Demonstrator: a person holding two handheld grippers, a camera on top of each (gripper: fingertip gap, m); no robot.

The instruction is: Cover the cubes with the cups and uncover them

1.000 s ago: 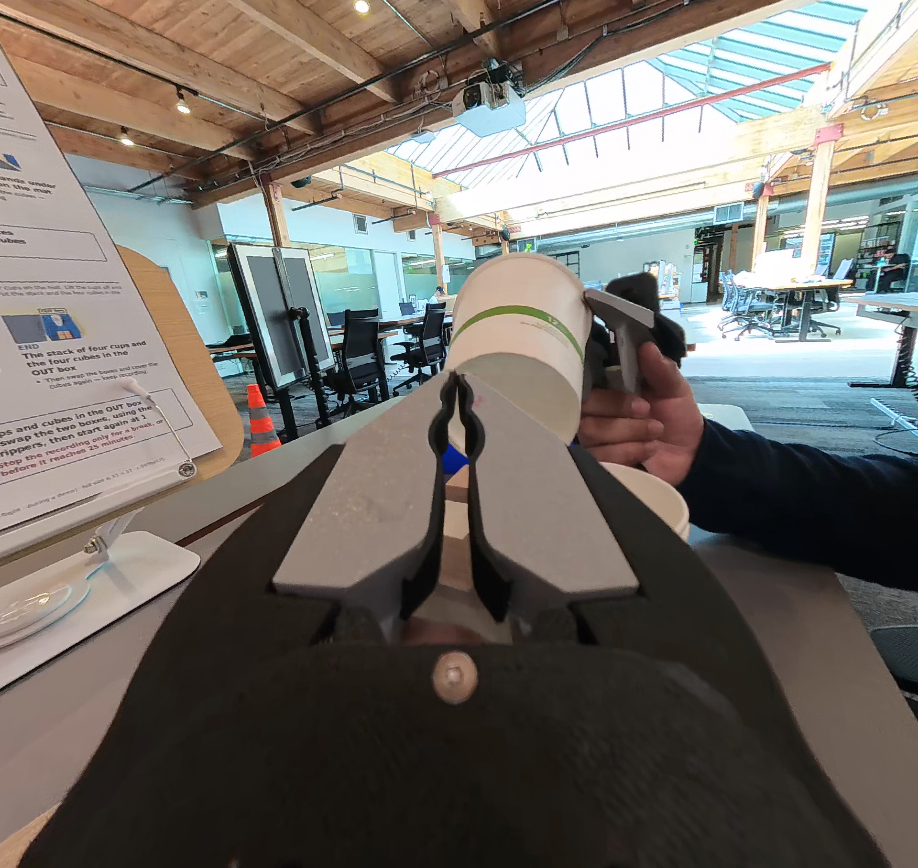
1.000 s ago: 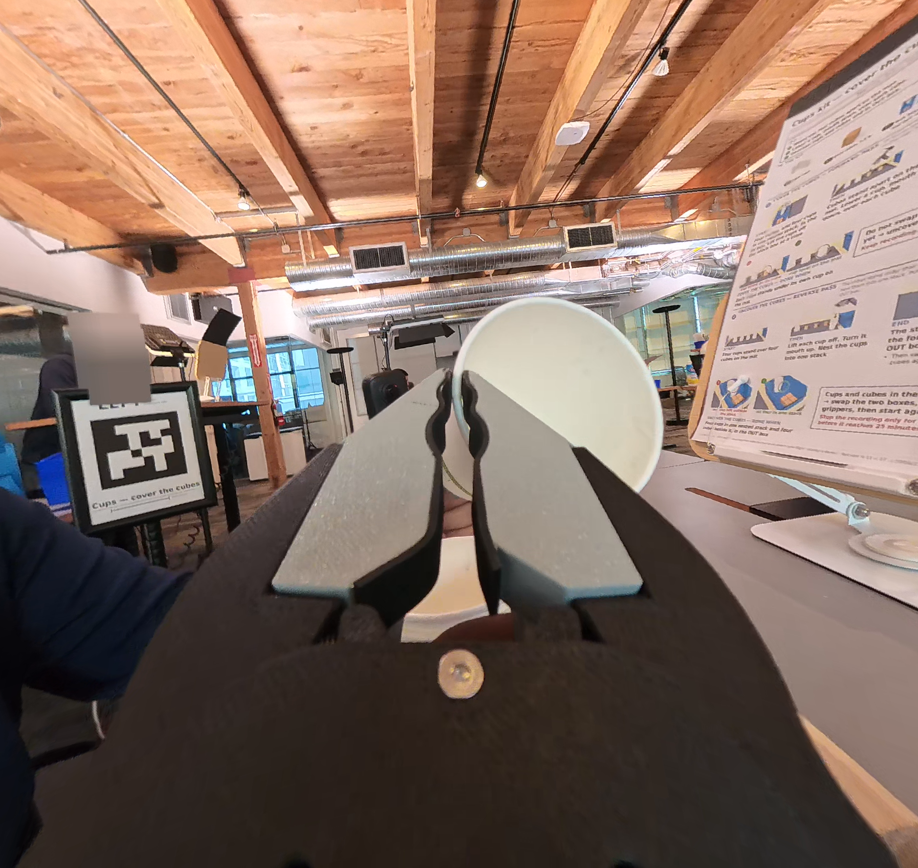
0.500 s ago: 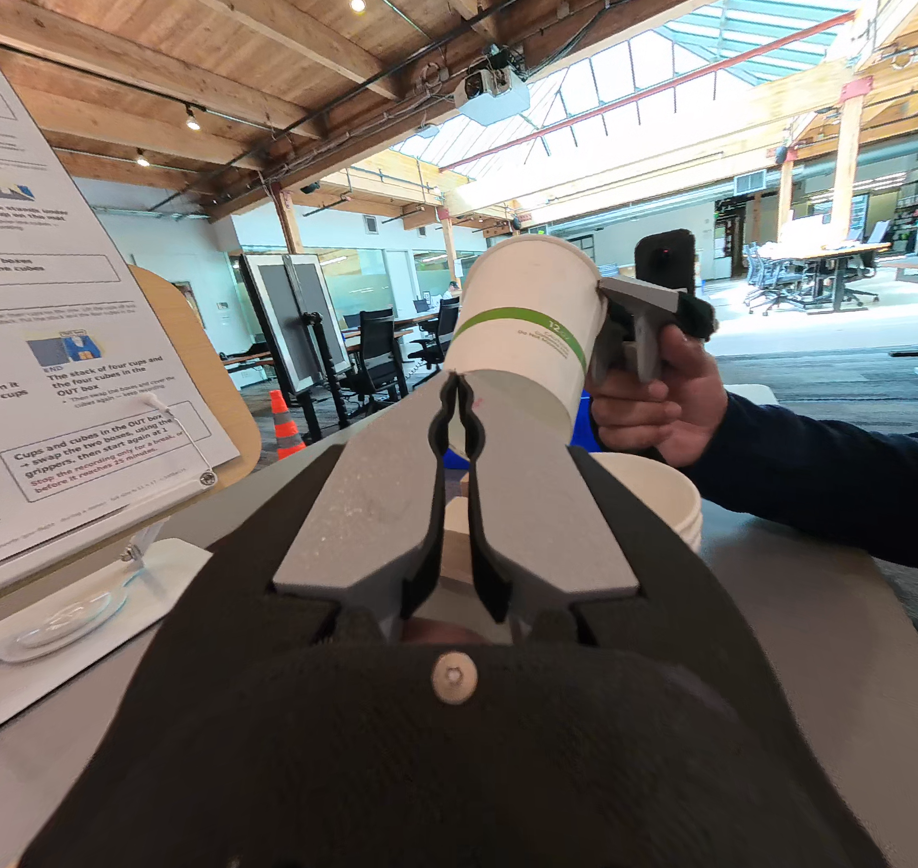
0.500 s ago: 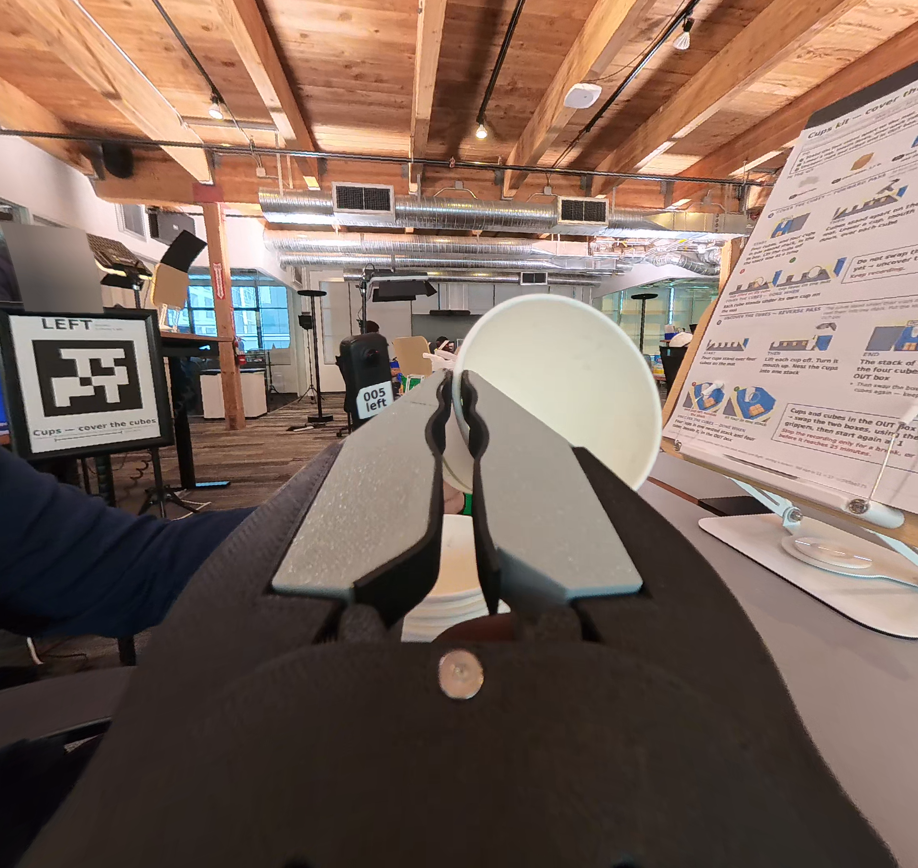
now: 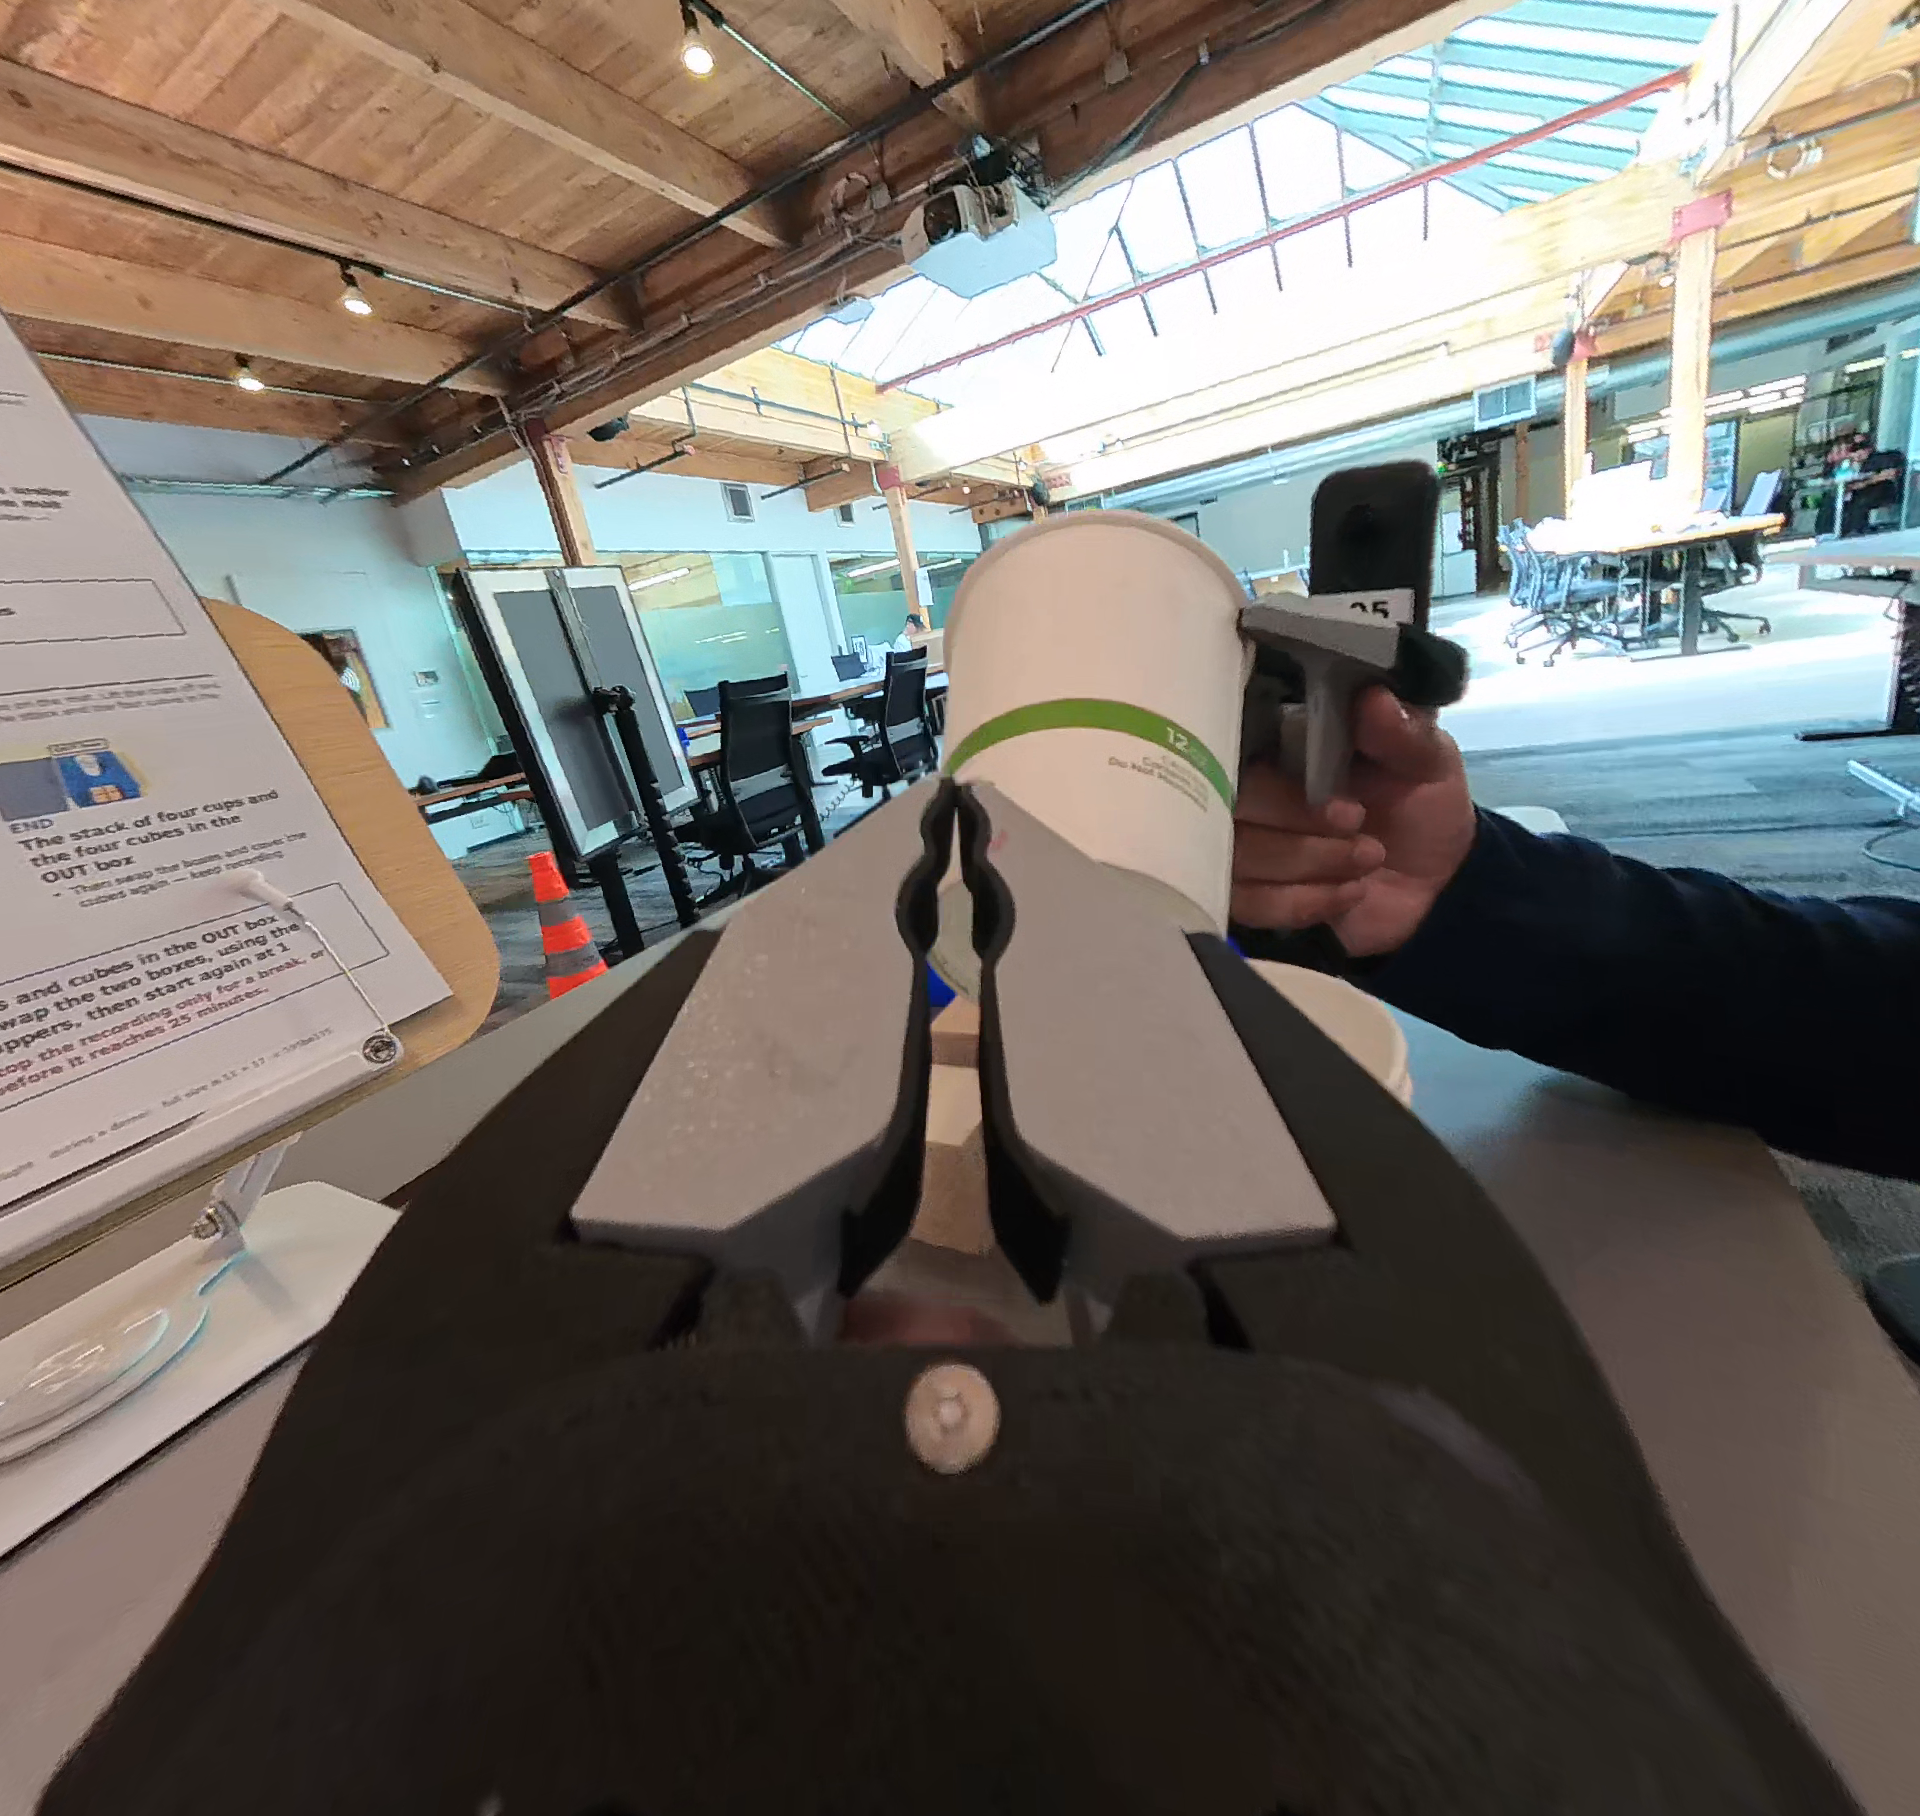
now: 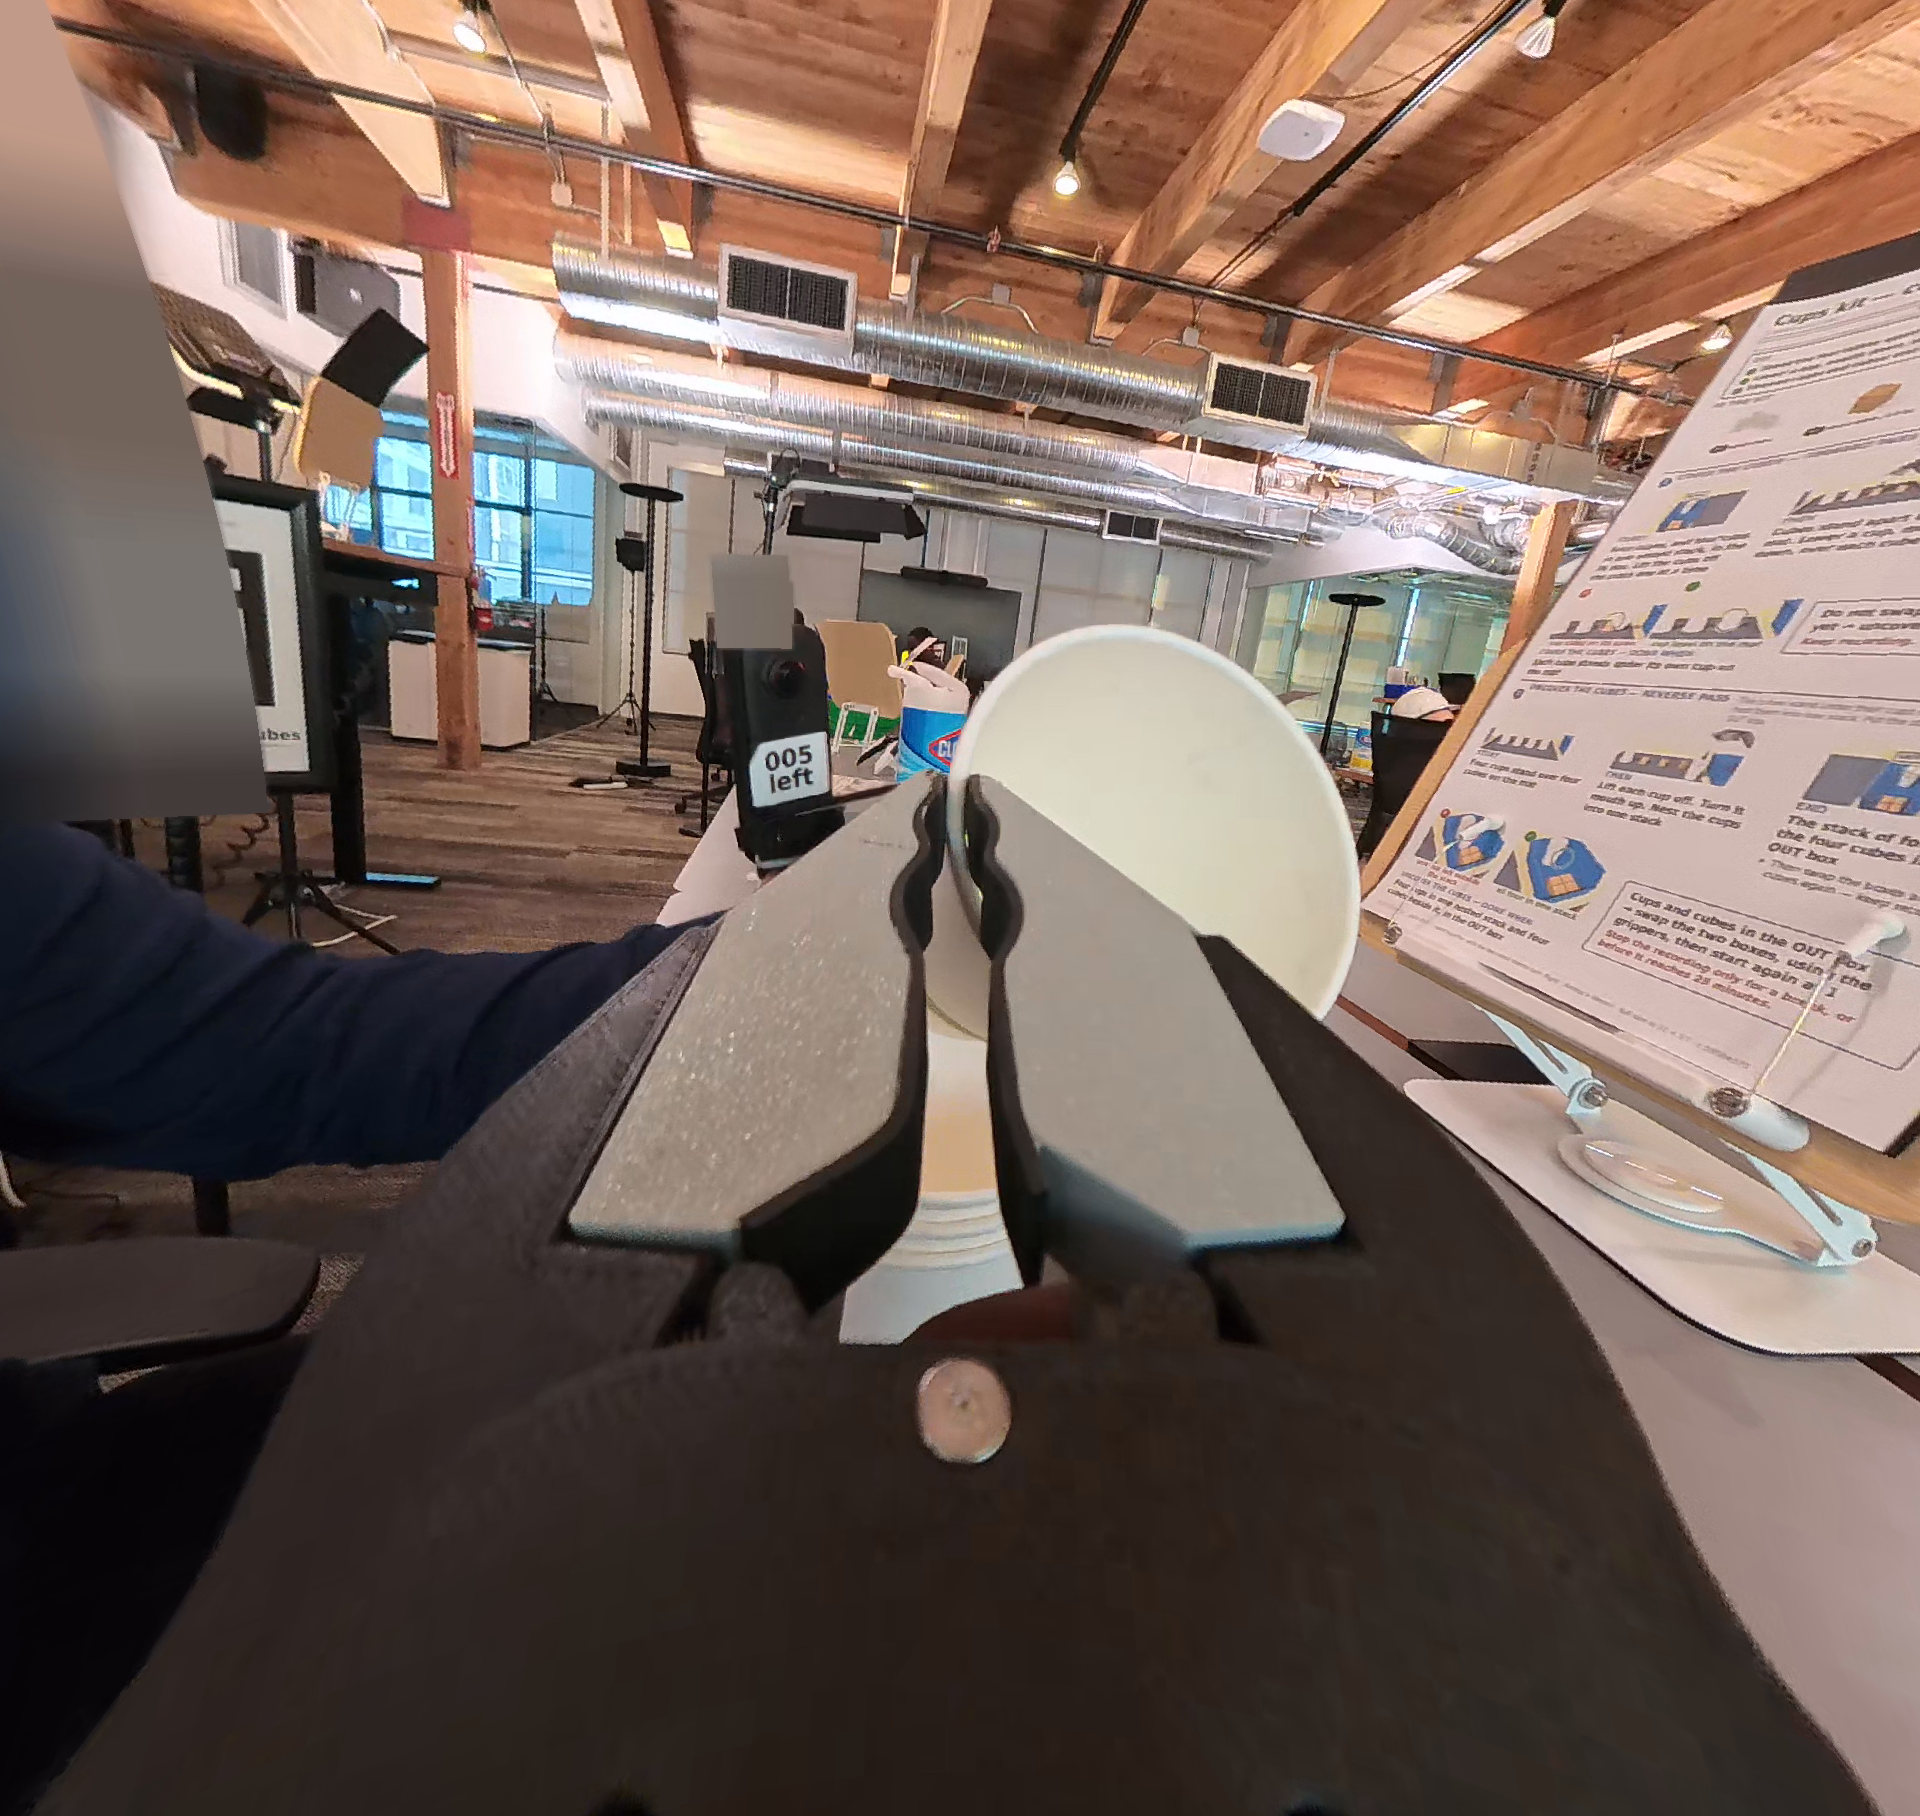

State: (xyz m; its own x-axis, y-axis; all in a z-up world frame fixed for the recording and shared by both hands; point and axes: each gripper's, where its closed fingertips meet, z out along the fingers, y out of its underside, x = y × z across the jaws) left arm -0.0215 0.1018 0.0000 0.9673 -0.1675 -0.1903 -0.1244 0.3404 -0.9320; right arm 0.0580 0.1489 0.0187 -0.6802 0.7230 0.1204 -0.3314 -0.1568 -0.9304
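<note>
Both grippers pinch the same white paper cup w/ green band point(image 5: 1091, 727), held in the air above the table point(image 5: 1621, 1278), mouth pointing toward the right gripper's cam. Left gripper point(image 5: 957, 810): jaws pressed together on cup wall near its base end, wall sandwiched between the black pads. Right gripper point(image 6: 957, 810): jaws clamped on the cup rim, one pad inside, one outside; open mouth fills the right wrist view point(image 6: 1153, 810). In left wrist view the right gripper point(image 5: 1262, 639) shows at the rim, w/ a hand point(image 5: 1351, 831) in a dark sleeve on its grip. Below the cup: stack of white cups point(image 6: 961, 1236) on the table, rim also visible in left view point(image 5: 1340, 1018). Wooden cubes point(image 5: 951, 1122) sit on the table behind the left jaws, partly hidden; a bit of blue point(image 5: 938, 987) next to them, can't tell what. Instruction sheet on stand point(image 6: 1683, 790) beside.
</note>
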